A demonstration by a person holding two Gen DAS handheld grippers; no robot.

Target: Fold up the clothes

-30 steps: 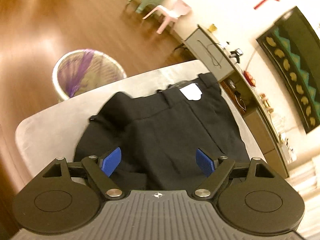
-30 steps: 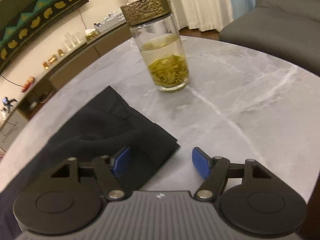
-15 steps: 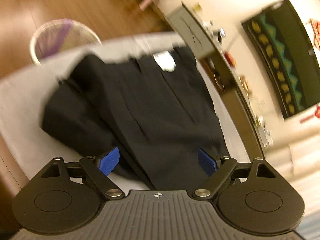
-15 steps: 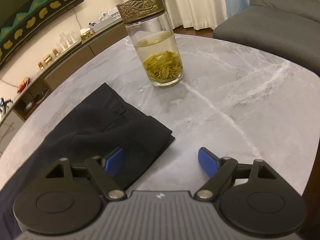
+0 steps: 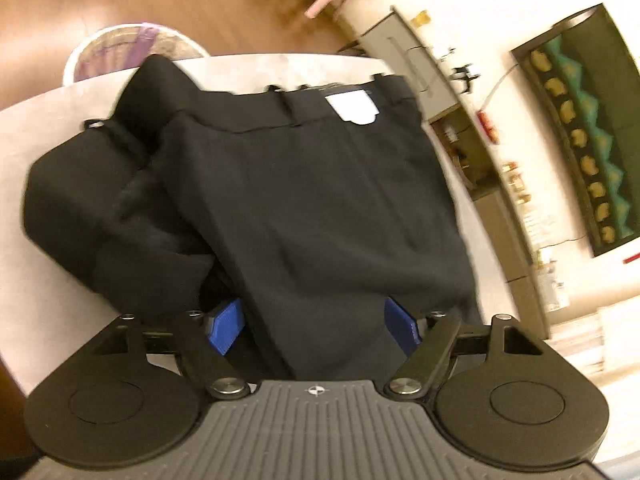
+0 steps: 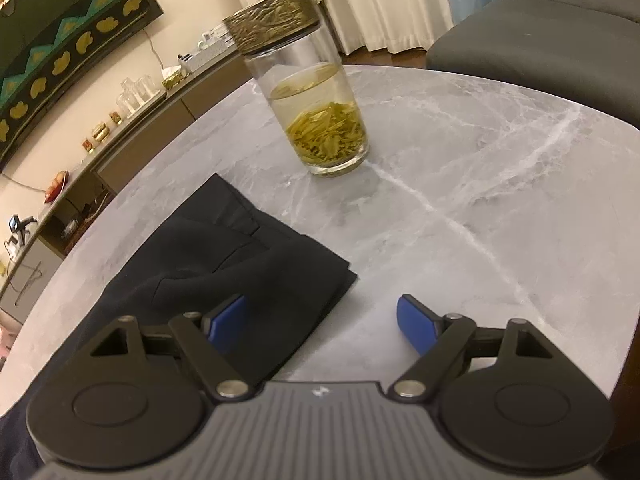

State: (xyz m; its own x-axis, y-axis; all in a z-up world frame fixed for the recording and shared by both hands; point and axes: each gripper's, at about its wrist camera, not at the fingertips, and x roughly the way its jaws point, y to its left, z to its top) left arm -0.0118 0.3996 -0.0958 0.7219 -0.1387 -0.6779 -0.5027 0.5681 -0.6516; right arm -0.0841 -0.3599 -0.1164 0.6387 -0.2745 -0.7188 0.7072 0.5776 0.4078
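The left gripper (image 5: pixel 316 326) has moved closer to the black trousers (image 5: pixel 304 208). The cloth now fills the gap between its blue fingers (image 5: pixel 226 326), where a second ago they sat above it. The trousers look bigger, and their left side has bunched up more. The right gripper (image 6: pixel 322 324) has pulled back a little, so the trouser corner (image 6: pixel 280 264) and the tea jar (image 6: pixel 312 100) sit farther off on the bench (image 6: pixel 500 184).

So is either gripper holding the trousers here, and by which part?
Neither. The left gripper is open around the black trousers, unclamped; the right gripper is open over their corner.
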